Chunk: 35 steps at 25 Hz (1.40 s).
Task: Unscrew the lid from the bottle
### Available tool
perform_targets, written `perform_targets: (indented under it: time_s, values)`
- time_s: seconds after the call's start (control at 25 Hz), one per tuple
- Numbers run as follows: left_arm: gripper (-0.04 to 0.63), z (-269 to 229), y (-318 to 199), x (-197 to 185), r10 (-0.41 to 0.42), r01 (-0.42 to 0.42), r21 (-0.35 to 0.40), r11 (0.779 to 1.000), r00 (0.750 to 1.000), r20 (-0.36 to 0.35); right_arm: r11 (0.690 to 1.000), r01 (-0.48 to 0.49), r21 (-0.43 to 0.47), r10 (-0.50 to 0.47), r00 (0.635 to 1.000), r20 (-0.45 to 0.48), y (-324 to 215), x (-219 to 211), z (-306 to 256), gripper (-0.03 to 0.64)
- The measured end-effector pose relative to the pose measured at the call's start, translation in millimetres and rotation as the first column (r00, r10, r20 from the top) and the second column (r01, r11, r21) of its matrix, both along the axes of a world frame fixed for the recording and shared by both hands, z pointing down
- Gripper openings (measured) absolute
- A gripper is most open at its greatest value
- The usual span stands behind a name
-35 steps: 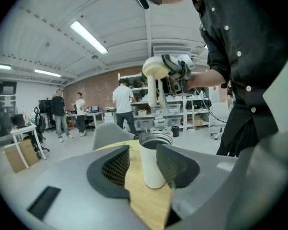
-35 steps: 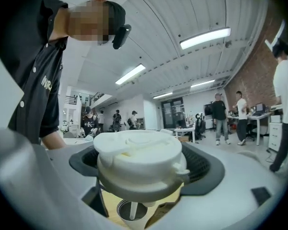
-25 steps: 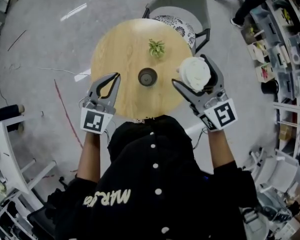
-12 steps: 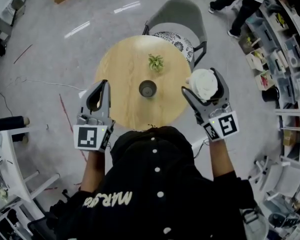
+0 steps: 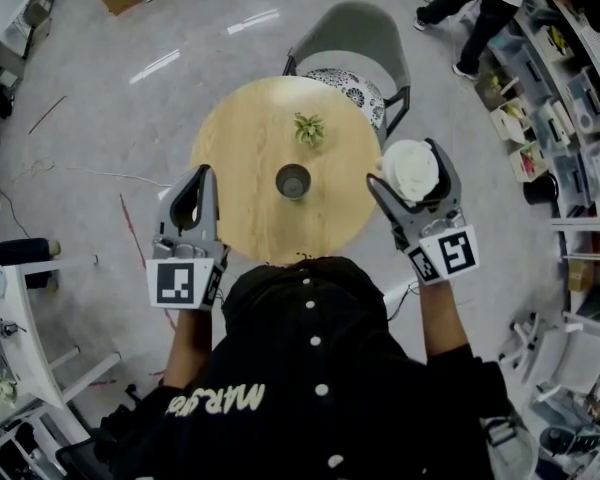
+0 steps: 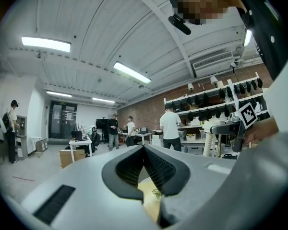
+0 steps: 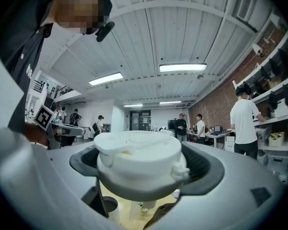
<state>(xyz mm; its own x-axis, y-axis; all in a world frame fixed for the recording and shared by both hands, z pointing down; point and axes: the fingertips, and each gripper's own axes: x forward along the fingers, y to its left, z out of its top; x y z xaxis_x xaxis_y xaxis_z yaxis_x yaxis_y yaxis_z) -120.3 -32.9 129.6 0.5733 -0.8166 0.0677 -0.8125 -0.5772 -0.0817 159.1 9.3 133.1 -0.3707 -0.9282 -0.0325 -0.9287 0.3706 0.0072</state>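
— How many of each?
— Left gripper (image 5: 204, 173): jaws closed, empty. One bottle (image 5: 293, 180), open, mid-table (image 5: 240, 158). Right gripper (image 5: 405, 165): clamped around the one lid (image 5: 410, 171).
— Changed?
— Both grippers drew outward from the table, taking the lid along.

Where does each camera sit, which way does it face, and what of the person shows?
Head view: on the person's head, looking steeply down at the round table; torso, arms, left gripper and right gripper show.
Left gripper view: on the left gripper, looking level along its shut fingers into the room; person's head top right.
Right gripper view: on the right gripper, looking along fingers clamped on the white lid; person's shoulder at left.
Shared by head and right gripper views: lid, bottle.
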Motion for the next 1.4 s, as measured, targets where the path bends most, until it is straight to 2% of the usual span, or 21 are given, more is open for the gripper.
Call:
perform_targets:
  time_s: [1.4]
  values:
    - [0.005, 6.2, -1.9, 2.1, 0.005, -0.005, -0.001, 1.0, 1.0, 0.006, 1.0, 0.018, 0.004, -0.017, 1.0, -0.023, -6.6, -5.4, -1.5, 0.483]
